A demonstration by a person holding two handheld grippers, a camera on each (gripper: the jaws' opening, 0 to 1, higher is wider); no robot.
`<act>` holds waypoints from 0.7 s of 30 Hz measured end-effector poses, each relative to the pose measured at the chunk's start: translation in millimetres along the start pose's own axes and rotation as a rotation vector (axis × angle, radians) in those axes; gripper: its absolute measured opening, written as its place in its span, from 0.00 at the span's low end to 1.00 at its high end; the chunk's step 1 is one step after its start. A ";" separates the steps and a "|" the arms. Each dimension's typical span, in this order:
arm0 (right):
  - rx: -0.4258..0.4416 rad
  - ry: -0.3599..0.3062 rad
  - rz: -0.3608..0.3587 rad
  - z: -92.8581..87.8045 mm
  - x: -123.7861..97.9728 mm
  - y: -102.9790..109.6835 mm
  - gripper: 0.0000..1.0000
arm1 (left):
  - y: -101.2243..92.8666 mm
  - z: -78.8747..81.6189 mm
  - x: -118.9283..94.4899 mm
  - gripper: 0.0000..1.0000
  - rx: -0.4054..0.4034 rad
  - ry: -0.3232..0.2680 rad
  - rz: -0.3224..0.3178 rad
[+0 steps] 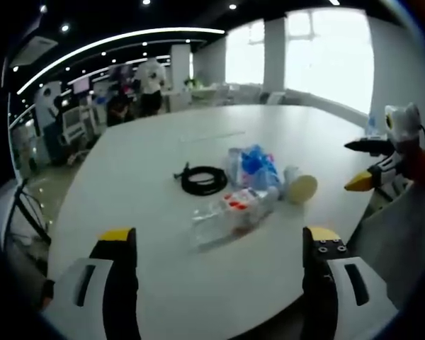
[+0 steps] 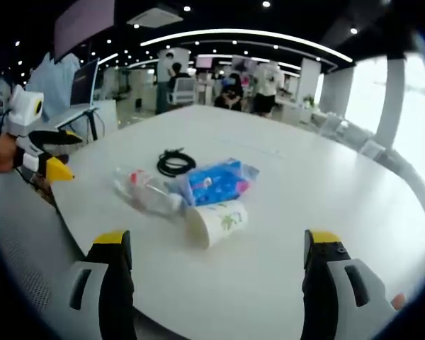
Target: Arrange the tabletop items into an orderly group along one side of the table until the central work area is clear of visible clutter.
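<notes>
Clutter sits mid-table (image 2: 354, 212), well off every edge: coiled black cable (image 2: 174, 162), clear plastic bottle (image 2: 147, 190), blue packet (image 2: 216, 181) and tipped paper cup (image 2: 216, 220) bunched together, while left gripper (image 1: 219, 244) and right gripper (image 2: 216, 248) hover spread-jawed and empty, apparently ready to begin.

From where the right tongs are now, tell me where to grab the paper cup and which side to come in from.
Grip the paper cup across its side wall near the middle, coming down from above. It lies on its side on the table with its open mouth towards the right tongs, so the rim would probably crush. Its far side lies close against the plastic bottle and blue packet.
</notes>
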State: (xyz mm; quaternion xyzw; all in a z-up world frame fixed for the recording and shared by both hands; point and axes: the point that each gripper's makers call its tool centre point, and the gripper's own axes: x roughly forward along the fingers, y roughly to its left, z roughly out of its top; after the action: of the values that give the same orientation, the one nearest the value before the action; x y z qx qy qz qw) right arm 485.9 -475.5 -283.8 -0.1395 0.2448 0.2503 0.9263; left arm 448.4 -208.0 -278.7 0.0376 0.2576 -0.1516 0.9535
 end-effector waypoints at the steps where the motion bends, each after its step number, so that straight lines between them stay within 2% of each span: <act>1: 0.000 0.000 0.000 -0.1 0.0 0.1 1.00 | -0.1 -0.1 -0.1 0.93 -0.001 0.000 -0.001; 21: -0.004 0.011 0.002 -2.4 -0.4 1.3 1.00 | -5.6 -3.8 1.1 0.89 0.014 0.023 -0.024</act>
State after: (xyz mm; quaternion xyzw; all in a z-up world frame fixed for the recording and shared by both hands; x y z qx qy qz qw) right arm 484.0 -475.5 -285.8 -0.1425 0.2495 0.2511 0.9243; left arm 445.7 -213.1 -282.5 0.0427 0.2679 -0.1645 0.9483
